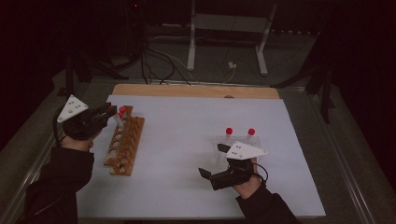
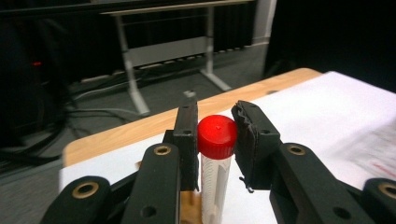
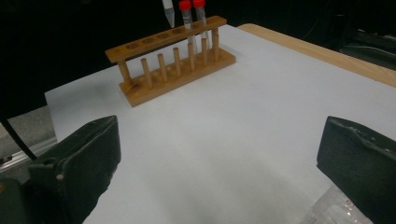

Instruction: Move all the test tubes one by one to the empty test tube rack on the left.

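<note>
Red-capped clear plastic tube [image 2: 215, 158] clamped between the left gripper [image 1: 110, 110] fingers, hanging over the far end of the light wooden tube rack [image 1: 125, 145], right beside a second red-capped tube [image 1: 122, 110] already seated there. Could easily knock that neighbour or miss the hole if tilted. Right gripper [image 1: 212, 161] fingers wide apart, holding nothing, over the white tabletop [image 1: 187, 140] near the clear plastic rack [image 1: 219, 144].

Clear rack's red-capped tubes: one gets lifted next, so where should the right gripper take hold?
By the red cap of the nearer tube, from above: the tubes stand upright in the clear rack, caps exposed. The right gripper is open already.
</note>
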Motion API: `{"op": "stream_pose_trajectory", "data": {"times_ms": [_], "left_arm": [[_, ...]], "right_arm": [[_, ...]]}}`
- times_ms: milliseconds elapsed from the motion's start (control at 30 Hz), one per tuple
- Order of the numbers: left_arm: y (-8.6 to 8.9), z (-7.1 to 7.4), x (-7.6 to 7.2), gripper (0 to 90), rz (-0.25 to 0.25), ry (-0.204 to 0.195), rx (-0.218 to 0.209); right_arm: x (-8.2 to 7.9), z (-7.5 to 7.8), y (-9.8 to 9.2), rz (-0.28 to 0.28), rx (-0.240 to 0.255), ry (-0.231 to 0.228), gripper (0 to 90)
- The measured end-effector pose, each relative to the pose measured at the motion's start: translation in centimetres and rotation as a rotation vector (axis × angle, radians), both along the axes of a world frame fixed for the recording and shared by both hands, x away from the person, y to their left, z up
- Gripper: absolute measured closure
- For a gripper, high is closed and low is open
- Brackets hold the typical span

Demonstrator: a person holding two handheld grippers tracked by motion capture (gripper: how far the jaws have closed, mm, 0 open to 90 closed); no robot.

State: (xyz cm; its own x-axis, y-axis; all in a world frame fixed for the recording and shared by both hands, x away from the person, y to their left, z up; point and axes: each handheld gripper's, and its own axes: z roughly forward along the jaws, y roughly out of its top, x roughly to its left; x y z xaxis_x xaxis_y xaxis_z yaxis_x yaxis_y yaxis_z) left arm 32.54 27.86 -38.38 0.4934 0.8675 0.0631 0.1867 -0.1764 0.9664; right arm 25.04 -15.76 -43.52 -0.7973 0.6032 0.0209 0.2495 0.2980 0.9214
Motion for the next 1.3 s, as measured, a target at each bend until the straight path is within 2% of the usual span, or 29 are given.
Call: {"op": "stream_pose_trajectory", "data": {"times_ms": [300, 600, 700, 867, 1200, 1300], "left_arm": [[0.6, -1.6, 0.9, 72.2, 0.064, 0.014, 0.008], [0.6, -3.4, 1.6, 72.2, 0.074, 0.055, 0.011], [0.4, -4.1, 1.8, 72.2, 0.076, 0.069, 0.02], [-0.1, -5.1, 2.1, 72.2, 0.082, 0.091, 0.058], [-0.3, -6.3, 2.3, 72.1, 0.084, 0.125, 0.09], [-0.5, -6.6, 2.3, 72.1, 0.088, 0.126, 0.111]], "right_arm": [[0.1, -0.1, 0.0, -0.005, -0.005, 0.006, 0.0], [0.1, -0.1, -0.1, -0.004, -0.002, 0.007, 0.0], [0.1, -0.1, -0.2, -0.003, -0.001, 0.008, 0.0], [0.2, -0.1, -0.2, -0.004, 0.002, 0.01, 0.0], [0.2, -0.1, -0.4, -0.001, 0.007, 0.012, 0.0], [0.2, -0.1, -0.4, 0.001, 0.008, 0.012, 0.0]]}}
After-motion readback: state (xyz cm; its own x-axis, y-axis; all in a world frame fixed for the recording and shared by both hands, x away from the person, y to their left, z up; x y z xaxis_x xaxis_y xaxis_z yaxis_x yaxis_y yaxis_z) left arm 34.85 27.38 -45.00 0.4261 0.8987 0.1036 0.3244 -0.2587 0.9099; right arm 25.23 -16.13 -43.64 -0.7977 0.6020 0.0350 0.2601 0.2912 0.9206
